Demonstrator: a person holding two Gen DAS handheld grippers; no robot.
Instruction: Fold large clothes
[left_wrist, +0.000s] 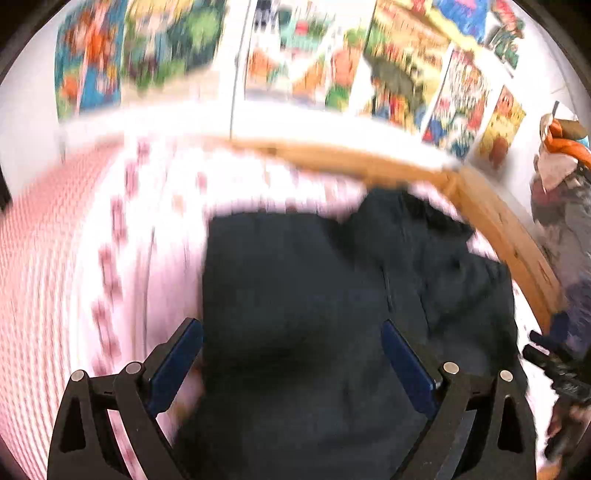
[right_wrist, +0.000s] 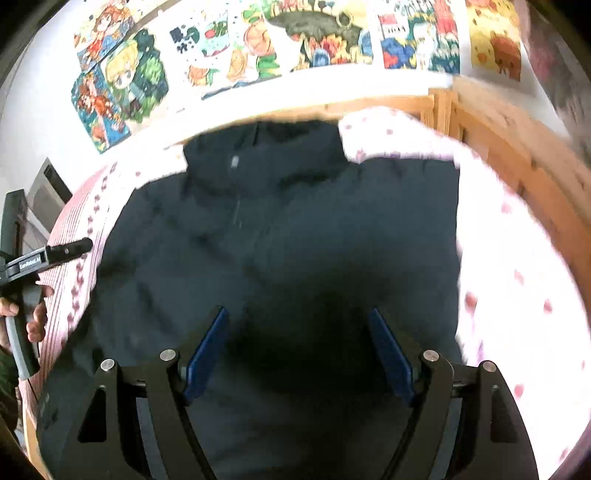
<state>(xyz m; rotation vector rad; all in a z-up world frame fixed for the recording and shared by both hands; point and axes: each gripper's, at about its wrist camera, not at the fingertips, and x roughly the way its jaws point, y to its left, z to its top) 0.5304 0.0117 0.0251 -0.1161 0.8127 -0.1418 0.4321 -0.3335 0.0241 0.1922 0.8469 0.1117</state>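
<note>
Both claws gape wide and grip nothing: the left claw (left_wrist: 291, 354) and the right claw (right_wrist: 299, 347) each hang above the dark jacket (right_wrist: 280, 236). It lies spread on the bed (right_wrist: 517, 266), over the pink patterned bedsheet, collar toward the wall of posters (right_wrist: 229, 55). No fold looks made yet, so by my reading the sleeves and body all remain to do.

You see a white wall (right_wrist: 33, 122) with bright posters (right_wrist: 122, 81) above the wooden bed frame (right_wrist: 517, 155).
</note>
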